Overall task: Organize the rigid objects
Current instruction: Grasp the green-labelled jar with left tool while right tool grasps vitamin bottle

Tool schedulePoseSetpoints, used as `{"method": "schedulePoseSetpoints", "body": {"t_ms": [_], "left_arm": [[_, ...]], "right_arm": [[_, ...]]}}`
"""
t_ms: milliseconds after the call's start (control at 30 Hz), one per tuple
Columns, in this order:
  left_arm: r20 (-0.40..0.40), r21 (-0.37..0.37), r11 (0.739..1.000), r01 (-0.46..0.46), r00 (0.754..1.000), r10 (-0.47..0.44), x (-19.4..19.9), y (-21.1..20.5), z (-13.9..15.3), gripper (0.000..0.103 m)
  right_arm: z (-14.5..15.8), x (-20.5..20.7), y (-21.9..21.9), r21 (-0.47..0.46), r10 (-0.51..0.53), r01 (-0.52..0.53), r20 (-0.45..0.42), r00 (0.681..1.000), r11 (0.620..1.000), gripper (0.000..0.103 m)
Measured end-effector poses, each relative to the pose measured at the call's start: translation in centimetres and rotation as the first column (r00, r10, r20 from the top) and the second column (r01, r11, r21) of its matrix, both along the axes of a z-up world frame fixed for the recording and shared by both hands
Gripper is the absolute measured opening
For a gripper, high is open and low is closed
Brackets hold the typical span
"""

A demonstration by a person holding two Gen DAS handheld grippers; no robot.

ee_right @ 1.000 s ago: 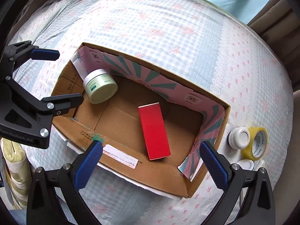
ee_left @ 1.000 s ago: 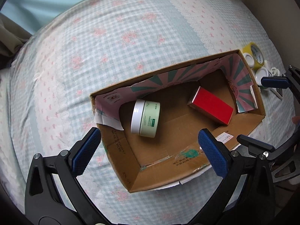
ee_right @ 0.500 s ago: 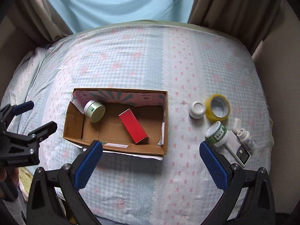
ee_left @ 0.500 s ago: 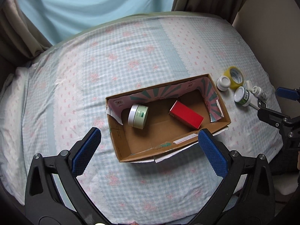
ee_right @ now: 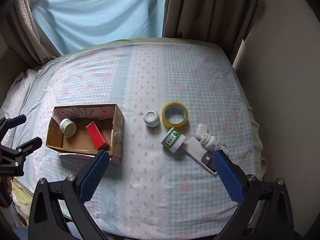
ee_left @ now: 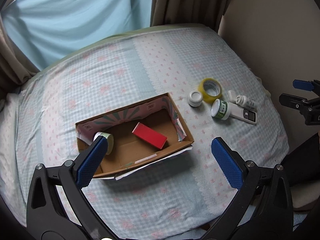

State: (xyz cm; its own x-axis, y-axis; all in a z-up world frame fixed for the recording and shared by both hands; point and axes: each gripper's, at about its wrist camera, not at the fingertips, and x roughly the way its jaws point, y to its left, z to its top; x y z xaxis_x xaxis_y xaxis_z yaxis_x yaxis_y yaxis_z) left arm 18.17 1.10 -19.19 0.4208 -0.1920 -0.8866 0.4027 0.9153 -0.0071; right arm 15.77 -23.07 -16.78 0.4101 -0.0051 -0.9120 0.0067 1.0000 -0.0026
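Note:
An open cardboard box [ee_left: 183,126] [ee_right: 119,132] lies on the bed and holds a red box [ee_left: 149,135] [ee_right: 96,135] and a pale green jar [ee_left: 109,140] [ee_right: 68,127]. To its right lie a yellow tape roll [ee_left: 211,87] [ee_right: 175,114], a small white jar [ee_left: 195,98] [ee_right: 152,118], a green-labelled jar [ee_left: 221,109] [ee_right: 173,139], a white remote-like device [ee_left: 243,115] [ee_right: 200,153], a white bottle [ee_left: 246,101] [ee_right: 213,142] and a small white cap [ee_right: 202,129]. My left gripper [ee_left: 158,158] is open and empty, high above the box's near side. My right gripper [ee_right: 160,172] is open and empty, above the bed in front of the loose items.
The bed has a checked blue and pink floral sheet [ee_right: 152,76]. A blue curtain [ee_right: 100,14] and brown drapes [ee_right: 210,10] hang behind it. A beige wall [ee_right: 284,80] runs along the bed's right side.
Both grippers have pulled back and up from the box, so the whole bed and the loose items at the right now show. Objects have not moved.

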Motion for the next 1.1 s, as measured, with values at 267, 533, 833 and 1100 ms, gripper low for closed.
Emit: {"method": "schedulePoseSetpoints", "body": {"t_ms": [267,533,833,1100], "left_arm": [[-0.067,-0.001,0.999,0.038,0.997,-0.038,-1.2,-9.9,-2.0,0.103],[-0.192,0.043,0.997,0.060,0.980,-0.050,0.3,-19.7,-8.5,0.103],[-0.320,0.118,0.982,0.151,0.942,-0.106,3.9,-27.1,-17.6,0.103],[-0.404,0.157,0.970,0.184,0.909,-0.107,7.1,-30.2,-25.3,0.103]], "right_arm": [[-1.0,2.0,-9.6,-0.001,0.190,-0.190,-0.003,0.982,0.982,0.103],[-8.6,5.5,-14.5,-0.016,0.434,-0.440,-0.143,0.889,0.898,0.103],[-20.1,6.4,-17.8,0.062,0.533,-0.539,-0.287,0.796,0.840,0.103],[-26.4,9.2,-19.0,0.139,0.584,-0.574,-0.333,0.740,0.807,0.099]]}}
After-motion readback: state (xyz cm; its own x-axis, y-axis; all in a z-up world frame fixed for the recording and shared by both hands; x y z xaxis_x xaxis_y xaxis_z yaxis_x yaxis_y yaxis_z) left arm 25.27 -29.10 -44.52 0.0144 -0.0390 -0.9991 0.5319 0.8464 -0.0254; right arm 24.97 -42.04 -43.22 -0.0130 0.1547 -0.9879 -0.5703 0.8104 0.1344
